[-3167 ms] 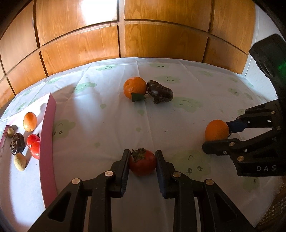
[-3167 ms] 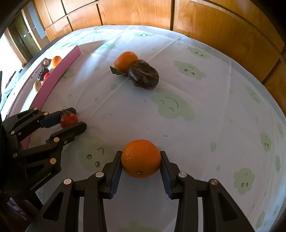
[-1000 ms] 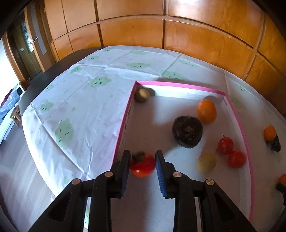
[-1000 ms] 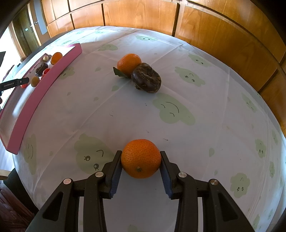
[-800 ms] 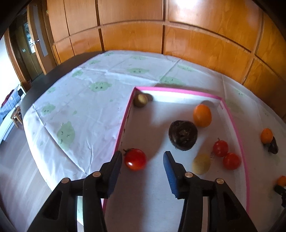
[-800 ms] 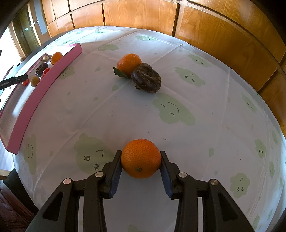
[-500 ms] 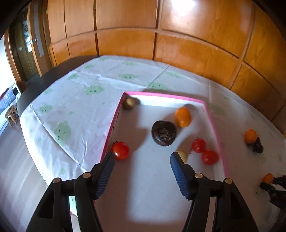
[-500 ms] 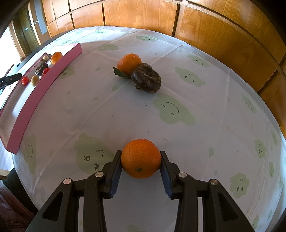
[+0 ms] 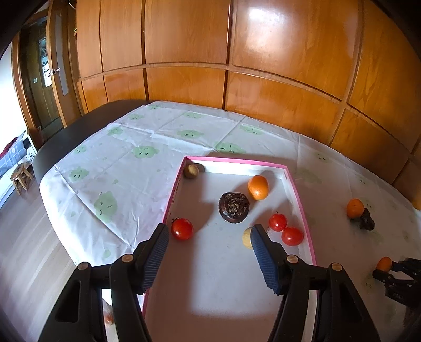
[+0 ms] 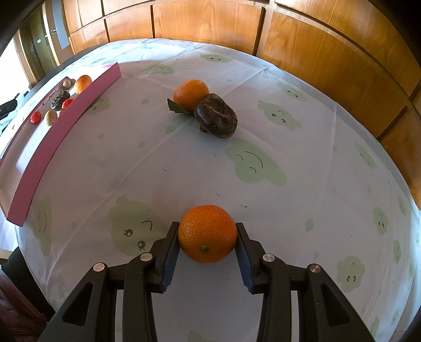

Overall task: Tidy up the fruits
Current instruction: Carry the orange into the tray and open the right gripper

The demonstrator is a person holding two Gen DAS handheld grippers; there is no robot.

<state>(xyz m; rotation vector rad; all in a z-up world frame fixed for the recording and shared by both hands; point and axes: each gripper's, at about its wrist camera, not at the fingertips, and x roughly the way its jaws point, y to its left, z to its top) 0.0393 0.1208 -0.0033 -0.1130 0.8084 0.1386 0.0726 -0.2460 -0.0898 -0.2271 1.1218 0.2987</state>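
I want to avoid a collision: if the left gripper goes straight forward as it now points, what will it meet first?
Probably the tray's white floor: the open left gripper looks down into it. Next in line is the dark round fruit, though depth is uncertain.

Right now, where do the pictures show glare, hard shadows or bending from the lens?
Left wrist view: glare on the wall panels; the dark fruit and the tomato cast hard shadows inside the pink tray; a sunlit patch lies on the tray floor.
Right wrist view: straight panel lines and the tray edge curve; the held orange is sharp.
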